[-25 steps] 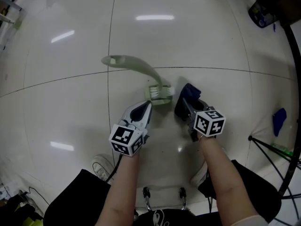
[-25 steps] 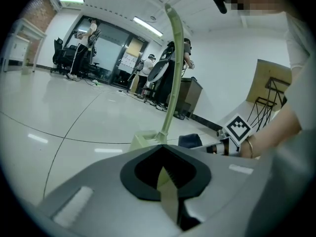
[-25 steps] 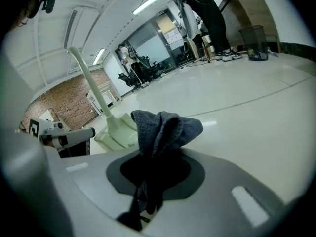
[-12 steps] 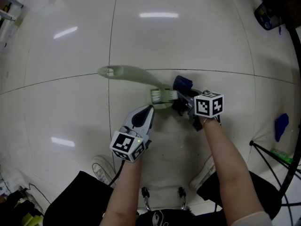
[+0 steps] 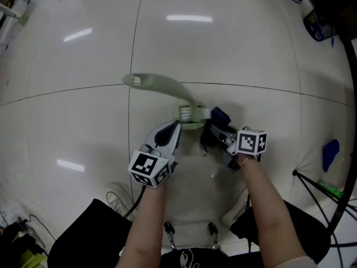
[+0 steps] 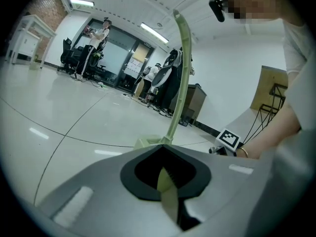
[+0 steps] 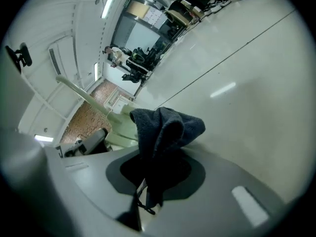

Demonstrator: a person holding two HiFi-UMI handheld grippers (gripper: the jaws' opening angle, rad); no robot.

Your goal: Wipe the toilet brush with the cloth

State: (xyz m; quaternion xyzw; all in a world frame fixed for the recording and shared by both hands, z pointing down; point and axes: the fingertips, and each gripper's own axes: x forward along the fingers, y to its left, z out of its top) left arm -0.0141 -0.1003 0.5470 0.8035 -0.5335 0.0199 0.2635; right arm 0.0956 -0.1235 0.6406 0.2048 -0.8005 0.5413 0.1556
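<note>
A pale green toilet brush is held above the floor, its long curved handle reaching up-left and its white-bristled head near the middle of the head view. My left gripper is shut on the brush's thin green edge just below the head. My right gripper is shut on a dark blue cloth, which sits just right of the bristles. In the right gripper view the cloth bunches out of the jaws beside the green brush.
White tiled floor with dark grout lines lies all round. A blue object and black tripod legs stand at the right. My shoe is near the bottom. A dark item lies top right.
The right gripper with the cloth has slid from the upper right of the brush head down along its right side. The brush and left gripper have barely shifted.
</note>
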